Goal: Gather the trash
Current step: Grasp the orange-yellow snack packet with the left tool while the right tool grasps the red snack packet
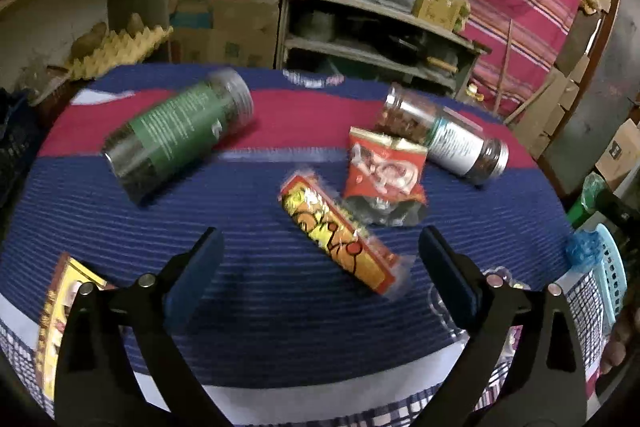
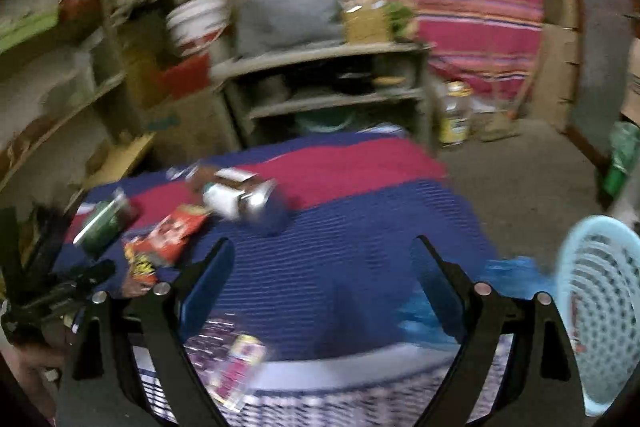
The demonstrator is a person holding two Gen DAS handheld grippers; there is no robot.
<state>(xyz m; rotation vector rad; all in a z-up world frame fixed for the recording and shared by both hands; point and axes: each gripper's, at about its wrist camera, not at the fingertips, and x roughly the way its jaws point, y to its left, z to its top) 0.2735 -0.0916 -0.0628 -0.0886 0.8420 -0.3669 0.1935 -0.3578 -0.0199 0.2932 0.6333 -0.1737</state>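
An orange-yellow wrapped snack bar [image 1: 338,233] and a red crumpled wrapper [image 1: 384,173] lie on the blue and red striped cloth [image 1: 260,307]. My left gripper [image 1: 320,247] is open and empty, just short of the snack bar. My right gripper [image 2: 322,259] is open and empty above bare blue cloth [image 2: 340,247]. The red wrapper [image 2: 172,231] and snack bar [image 2: 140,267] show to its left. A light blue perforated basket [image 2: 600,307] stands at the right, also at the left wrist view's right edge [image 1: 610,275]. A pink-yellow packet [image 2: 240,367] lies below the right gripper.
A green-labelled jar [image 1: 180,135] and a white-labelled jar [image 1: 448,135] lie on their sides on the cloth. A yellow card or packet [image 1: 60,307] lies at the near left. A crumpled blue bag [image 1: 584,251] sits by the basket. Shelves [image 1: 380,39] and boxes stand behind the table.
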